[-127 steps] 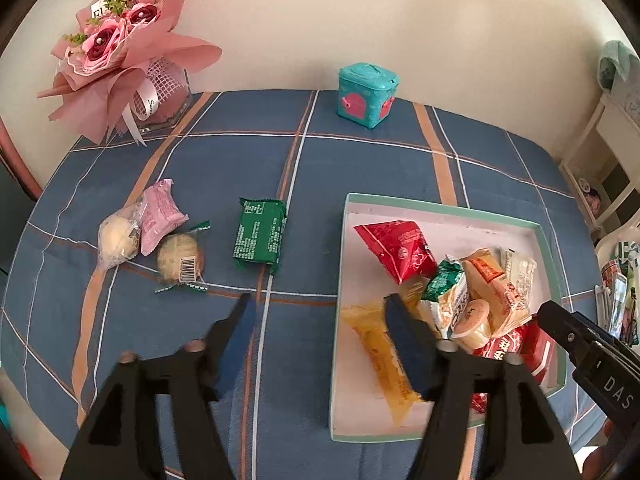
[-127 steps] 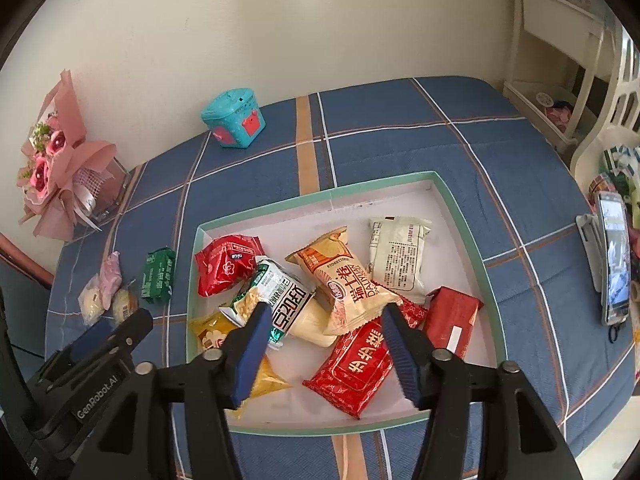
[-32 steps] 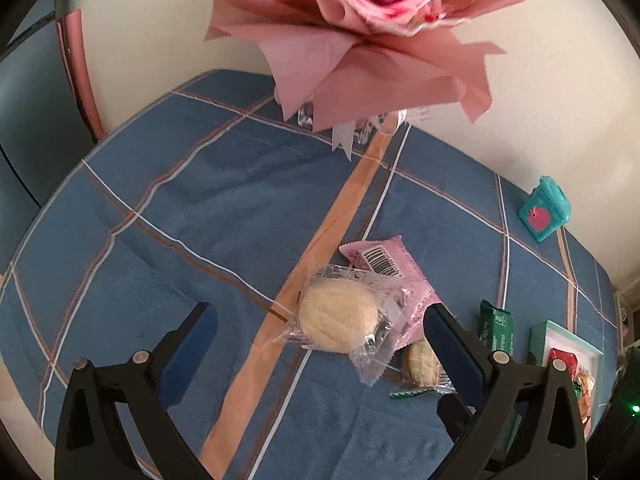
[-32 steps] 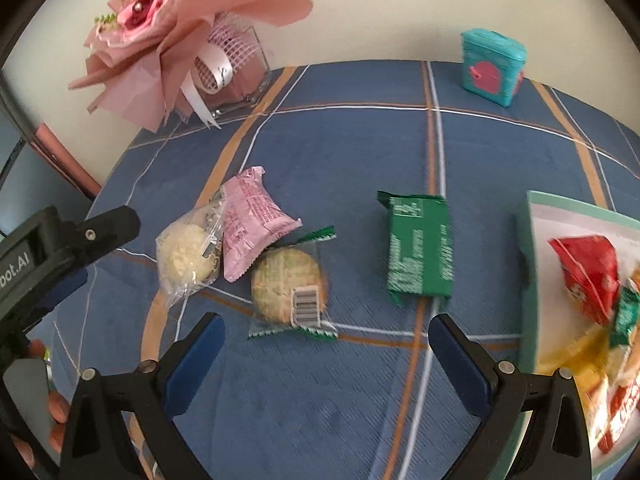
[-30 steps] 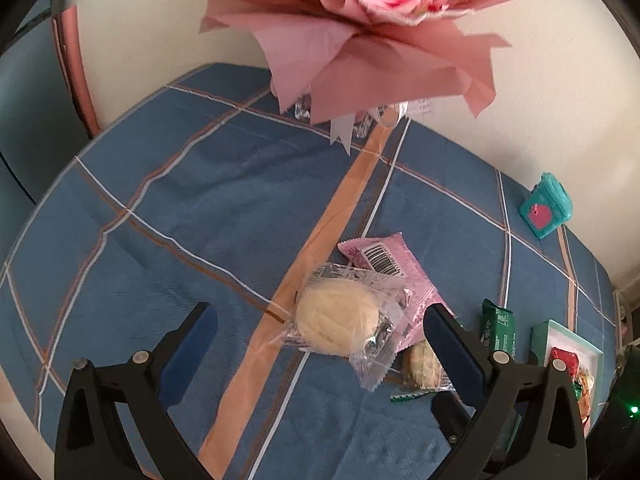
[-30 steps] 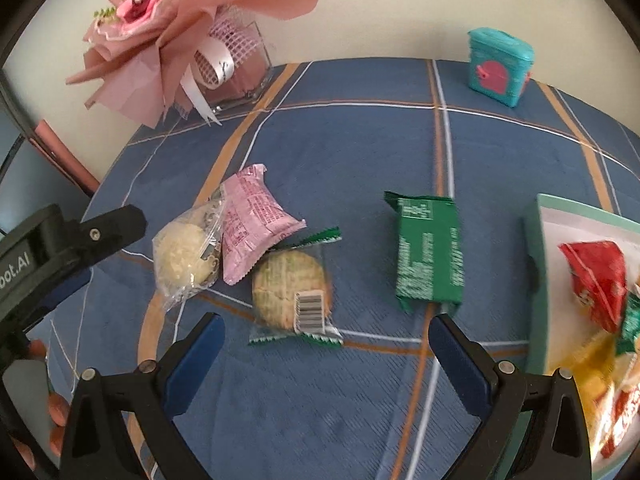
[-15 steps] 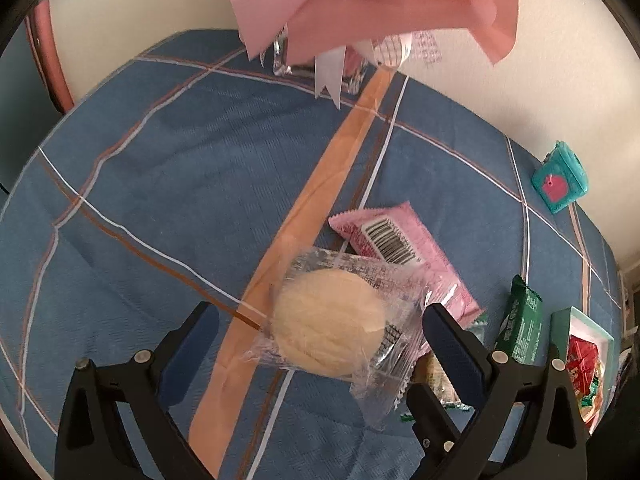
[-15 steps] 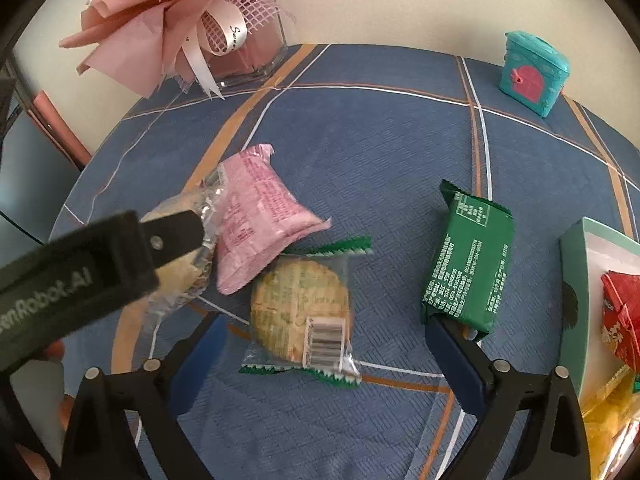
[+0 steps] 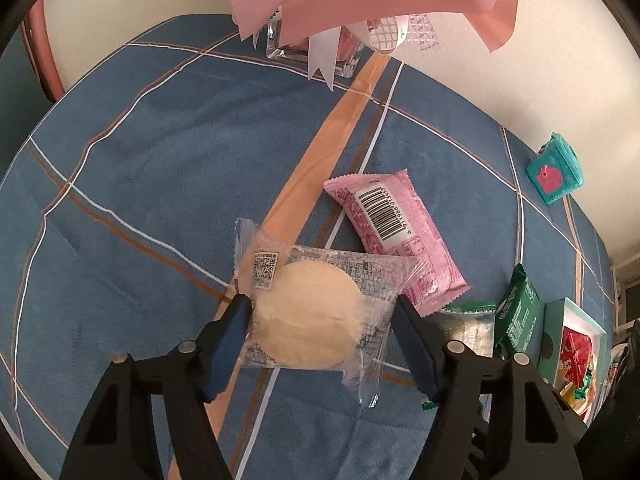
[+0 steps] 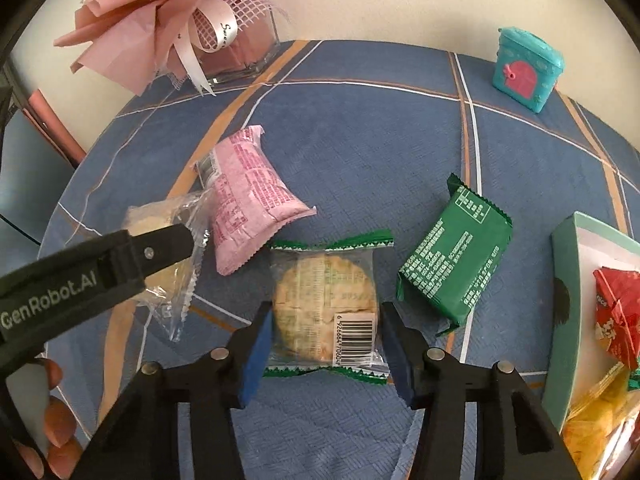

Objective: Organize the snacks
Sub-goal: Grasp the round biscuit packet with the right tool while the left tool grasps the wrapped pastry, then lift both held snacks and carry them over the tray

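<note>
My left gripper is shut on a pale round cake in clear wrap; its fingers press both sides of the wrap. It also shows in the right wrist view. My right gripper is shut on a round cracker in a green-edged clear wrap, pads against both sides. A pink packet lies between the two snacks and a green packet lies right of the cracker. The snack tray with red and yellow packets is at the right edge.
A pink bouquet in a glass vase stands at the back left of the blue checked tablecloth. A small teal box stands at the back right. The table edge curves close on the left.
Both grippers moved from over the tray to the loose snacks at the left, came down and closed: the left on the pale cake, the right on the cracker.
</note>
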